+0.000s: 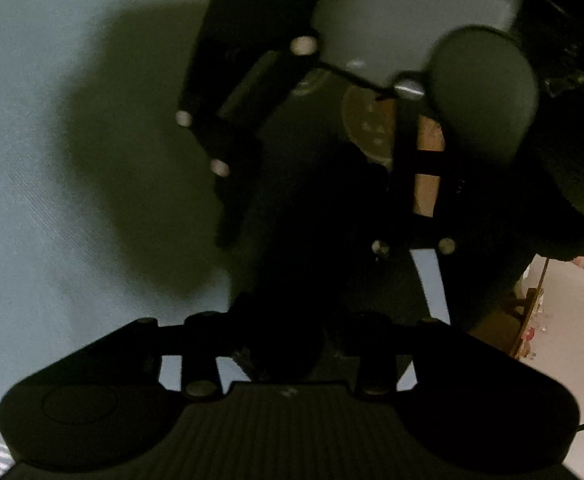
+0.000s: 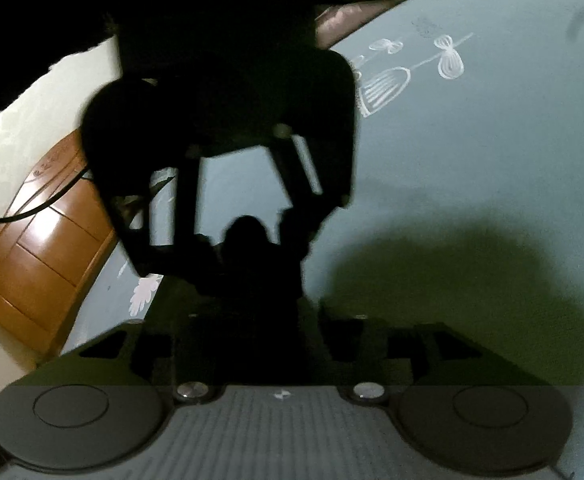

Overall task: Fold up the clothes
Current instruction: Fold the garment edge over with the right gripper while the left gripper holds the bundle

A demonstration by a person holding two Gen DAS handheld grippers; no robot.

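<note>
the pale blue bed sheet (image 2: pixel 492 160), printed with white line-drawn butterflies and flowers, fills most of what both cameras take in, with heavy shadows lying across it. off the bed's edge in the right wrist view stands a glossy orange-brown wooden cabinet (image 2: pixel 40 256) against a light floor. the dark, nearly black garment (image 1: pixel 292 264) is a shapeless mass on the sheet; it lies right in front of the left gripper (image 1: pixel 288 340) and rises between its arms, so dark that no fold or hem can be made out. in the right wrist view the same dark cloth sits just ahead of the right gripper (image 2: pixel 260 320).

each camera also catches the other tool hanging close above the cloth, blurred, its bright round screw heads showing.

the jaws of the left gripper are lost in the black cloth, and i cannot tell whether they pinch it or stand apart. the right jaws are just as swallowed by darkness, so their state cannot be told either.
</note>
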